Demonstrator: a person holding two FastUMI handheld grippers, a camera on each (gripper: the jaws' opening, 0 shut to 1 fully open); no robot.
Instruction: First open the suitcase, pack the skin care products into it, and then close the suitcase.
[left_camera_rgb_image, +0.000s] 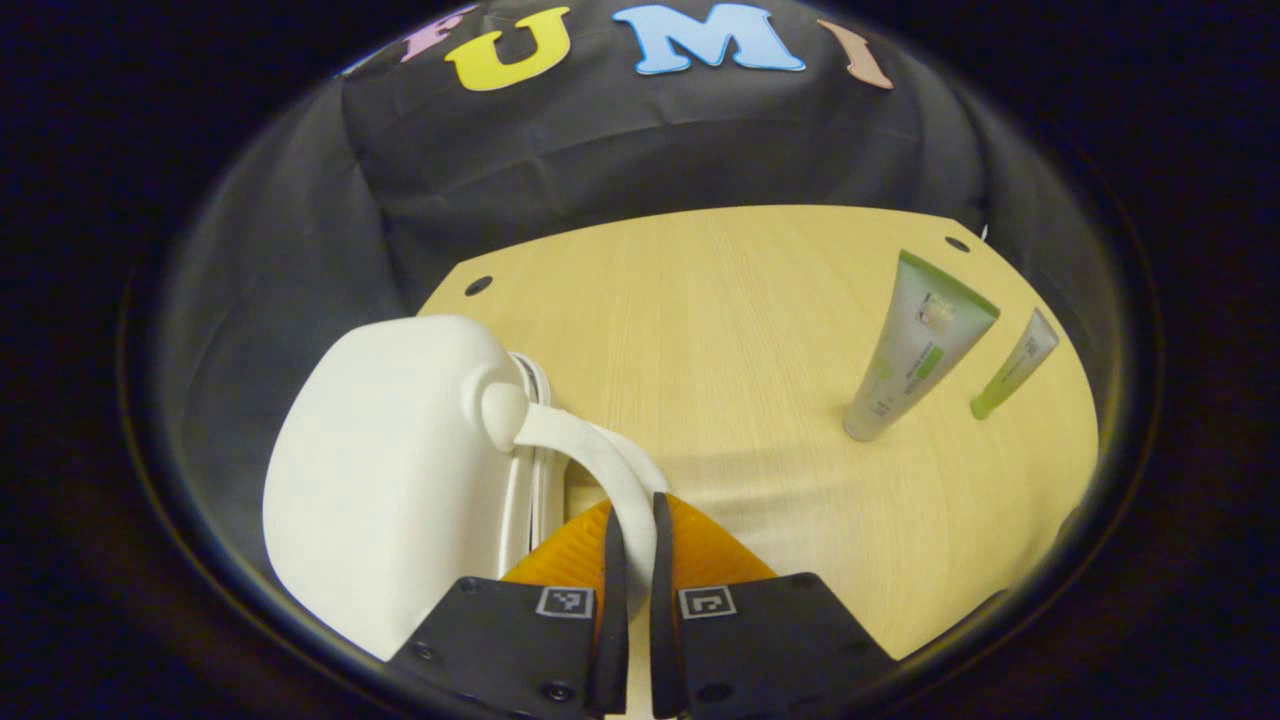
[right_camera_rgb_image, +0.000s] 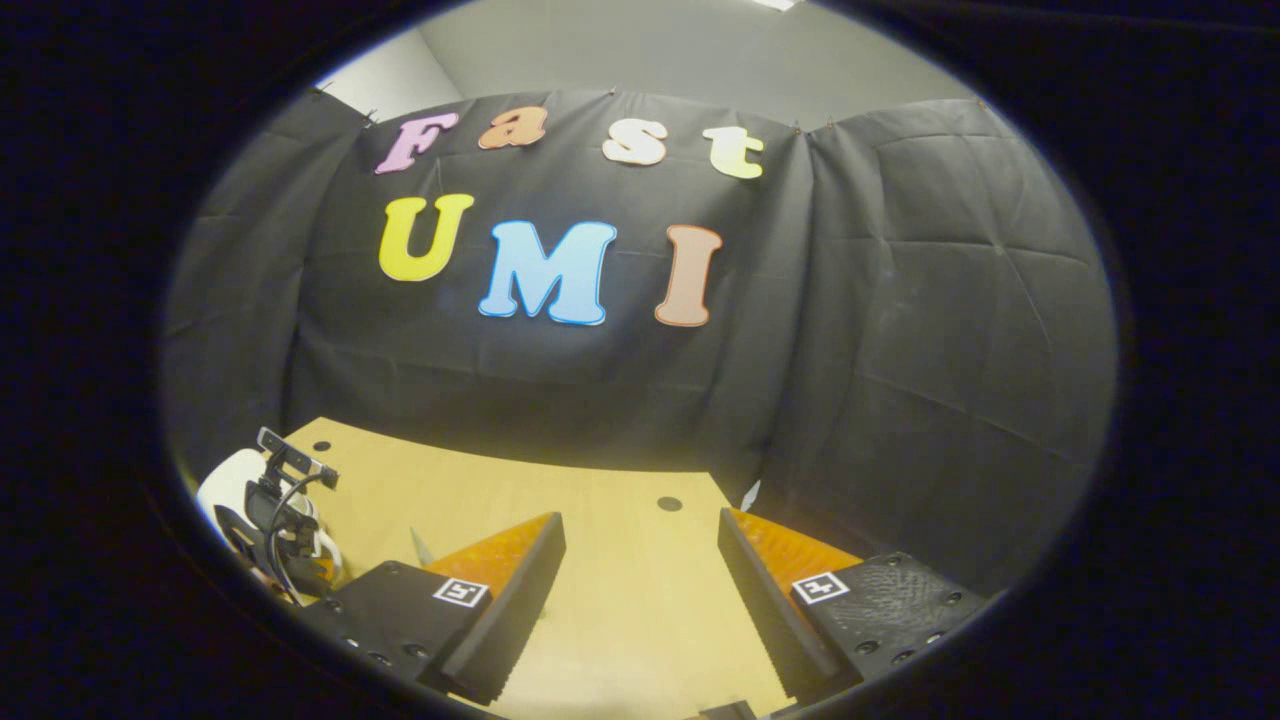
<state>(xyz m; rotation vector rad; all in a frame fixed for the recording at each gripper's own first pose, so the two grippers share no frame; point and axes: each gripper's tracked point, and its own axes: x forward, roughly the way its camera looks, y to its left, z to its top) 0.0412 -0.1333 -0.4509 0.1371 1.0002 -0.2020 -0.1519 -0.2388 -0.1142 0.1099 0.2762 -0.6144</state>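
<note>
Pinching the white handle strap of the suitcase, the left gripper has its jaws nearly together with the strap running down between them. Both fingers appear to press on it, though the contact itself is low in the left gripper view and partly hidden. My reading: the strap is held so the case can be steadied or its lid lifted, since opening comes 1st in the task. The case looks closed, standing on its edge at the near left of the surface, seam lines facing the gripper.

The right gripper is spread wide with nothing between its fingers, held over bare surface and pointed at the booth wall. Likely it waits free to work the case or fetch the tubes. At the lower left of the right gripper view sits the case again, with the other gripper in front of it.

Count:
- 1 suitcase, white.
- 2 skin care tubes, well apart from the case at the far right: a large tube and a small tube just beside it, both lying flat, not touching.
- 2 grippers, 1 engaged, 1 idle.

Nothing is packed yet.
</note>
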